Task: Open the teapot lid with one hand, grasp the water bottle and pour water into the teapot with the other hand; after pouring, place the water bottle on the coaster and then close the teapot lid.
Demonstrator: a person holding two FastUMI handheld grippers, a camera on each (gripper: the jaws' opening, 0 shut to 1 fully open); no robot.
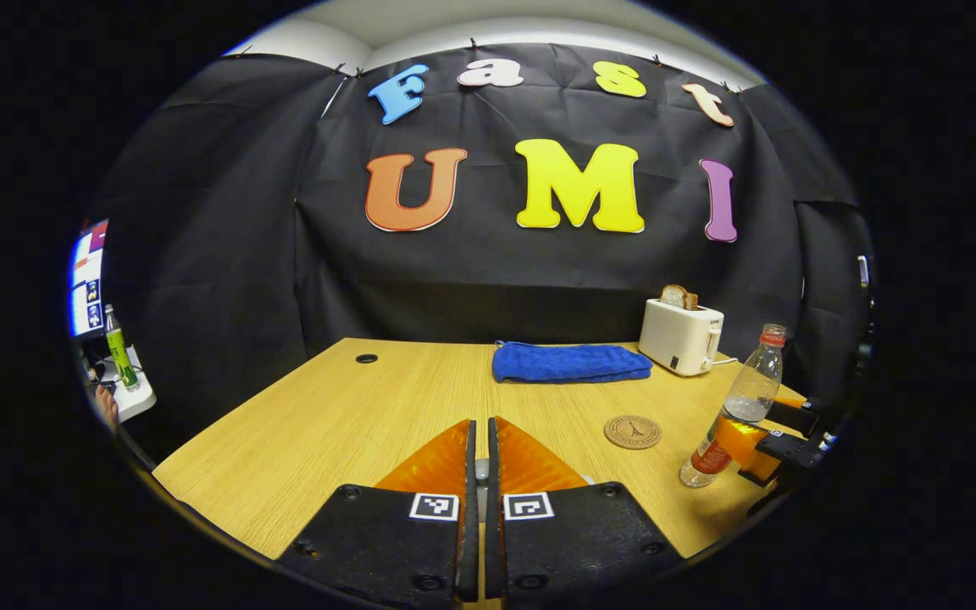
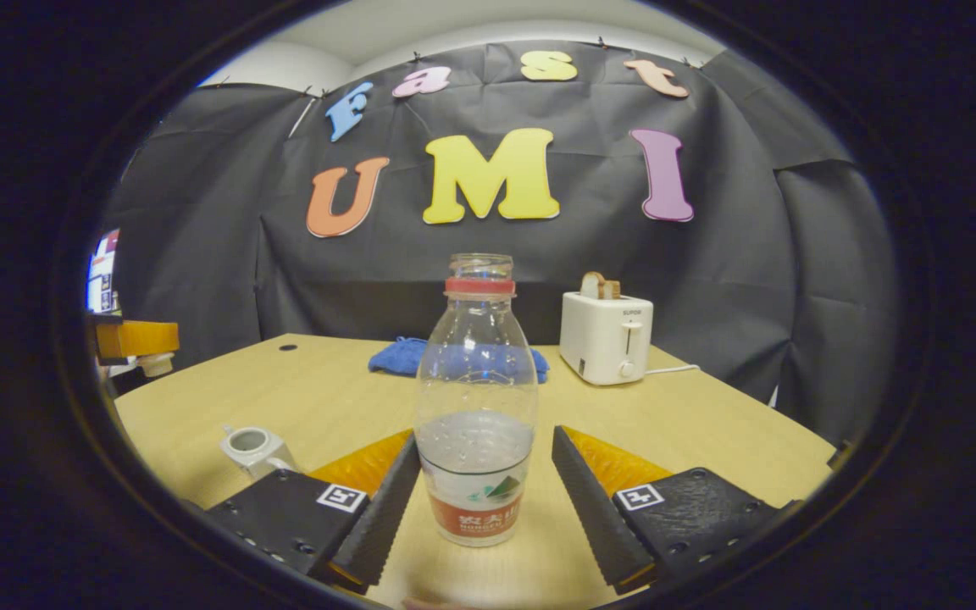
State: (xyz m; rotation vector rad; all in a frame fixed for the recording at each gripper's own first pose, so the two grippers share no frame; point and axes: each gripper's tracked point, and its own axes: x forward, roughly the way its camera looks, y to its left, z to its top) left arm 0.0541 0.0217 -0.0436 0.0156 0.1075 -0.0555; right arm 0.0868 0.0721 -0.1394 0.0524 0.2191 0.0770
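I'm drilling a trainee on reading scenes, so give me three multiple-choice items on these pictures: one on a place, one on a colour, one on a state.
1. Where is the bread slice?
A. In the toaster
B. On the coaster
C. On the towel

2. What colour is the folded towel?
A. Red
B. Blue
C. White

3. What state is the teapot in?
A. Lid on
B. Lid off
C. Tipped on its side

Answers:
1. A, the slice pokes up from the slot.
2. B, it lies blue on the tabletop.
3. B, its round mouth shows open from above.
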